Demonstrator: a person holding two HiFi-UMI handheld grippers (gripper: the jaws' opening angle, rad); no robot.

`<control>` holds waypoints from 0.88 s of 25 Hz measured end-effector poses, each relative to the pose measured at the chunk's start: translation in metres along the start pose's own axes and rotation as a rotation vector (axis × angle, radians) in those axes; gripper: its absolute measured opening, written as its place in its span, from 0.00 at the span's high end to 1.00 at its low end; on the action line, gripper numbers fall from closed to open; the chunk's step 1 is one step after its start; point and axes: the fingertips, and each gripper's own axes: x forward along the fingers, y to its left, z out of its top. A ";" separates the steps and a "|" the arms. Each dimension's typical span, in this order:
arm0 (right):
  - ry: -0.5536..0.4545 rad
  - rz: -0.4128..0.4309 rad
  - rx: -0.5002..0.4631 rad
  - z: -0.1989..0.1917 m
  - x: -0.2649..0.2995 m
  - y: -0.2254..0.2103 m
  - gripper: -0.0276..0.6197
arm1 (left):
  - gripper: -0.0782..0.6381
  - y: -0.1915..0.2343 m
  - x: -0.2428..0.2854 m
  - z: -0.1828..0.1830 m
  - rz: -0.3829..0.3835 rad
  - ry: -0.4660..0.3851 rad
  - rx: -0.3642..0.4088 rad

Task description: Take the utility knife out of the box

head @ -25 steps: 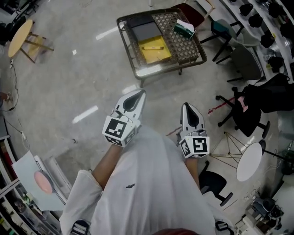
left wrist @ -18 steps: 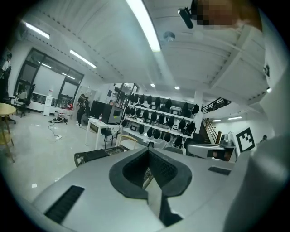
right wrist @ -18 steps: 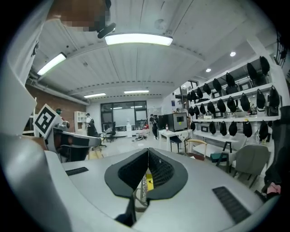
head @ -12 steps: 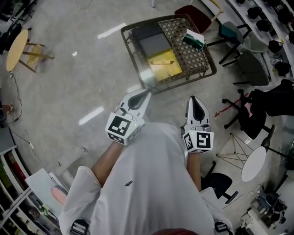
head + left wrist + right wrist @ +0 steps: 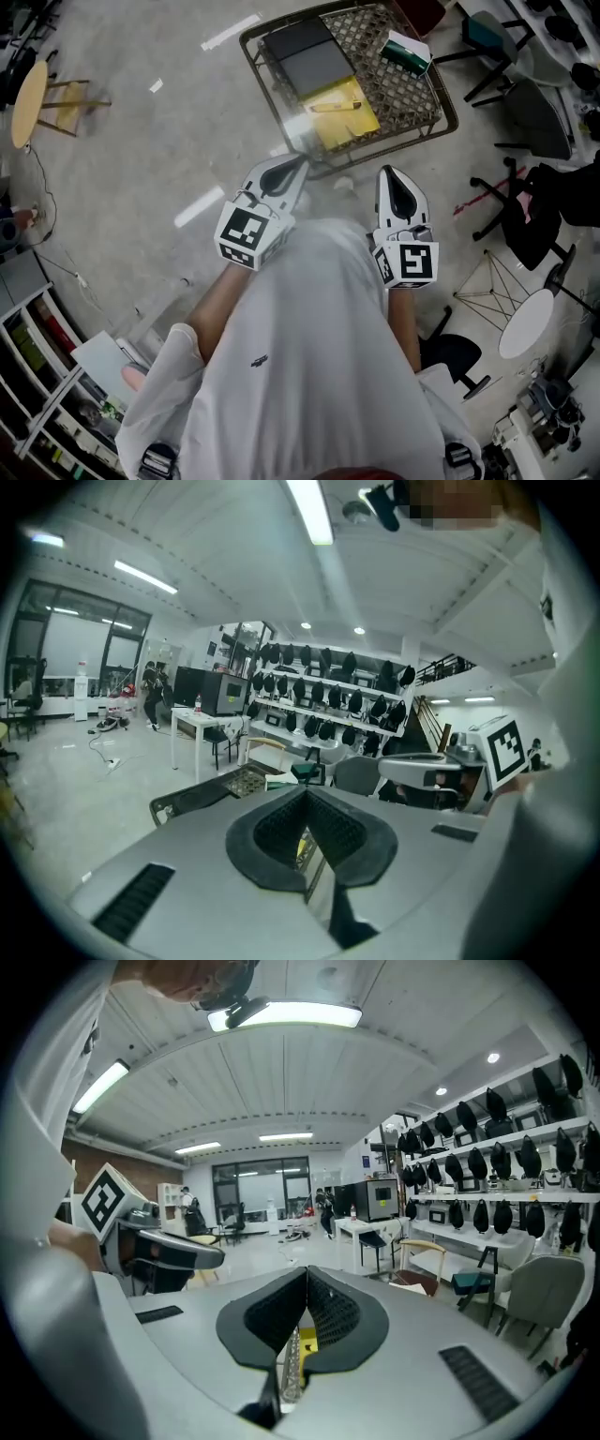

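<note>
A low wire-mesh table (image 5: 412, 103) stands on the concrete floor ahead of me. On it lies an open yellow box (image 5: 354, 119) with a yellow utility knife (image 5: 333, 106) across its top. Beside the box is a dark grey lid (image 5: 307, 56). My left gripper (image 5: 298, 167) is shut and empty, its tip just short of the table's near corner. Also shut and empty, my right gripper (image 5: 391, 173) sits a little short of the table's near edge. A sliver of the yellow box (image 5: 307, 1340) shows below the closed jaws in the right gripper view.
A green and white carton (image 5: 406, 52) lies on the table's far right. Chairs (image 5: 536, 112) and a round white table (image 5: 525, 323) crowd the right side. A round wooden stool (image 5: 33, 94) stands far left, with shelving at lower left.
Both grippers have moved forward toward the wire table, which now lies closer to their tips. Both stayed shut.
</note>
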 end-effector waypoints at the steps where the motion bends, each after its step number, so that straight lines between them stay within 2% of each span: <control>1: 0.005 0.006 -0.001 0.000 0.005 -0.002 0.96 | 0.89 0.003 0.005 -0.001 0.002 0.011 0.005; 12: 0.072 0.071 -0.011 -0.022 0.062 -0.026 0.96 | 0.89 0.033 0.073 -0.023 0.012 0.126 0.069; 22: 0.137 0.121 -0.010 -0.063 0.106 -0.042 0.96 | 0.89 0.055 0.130 -0.057 -0.040 0.205 0.101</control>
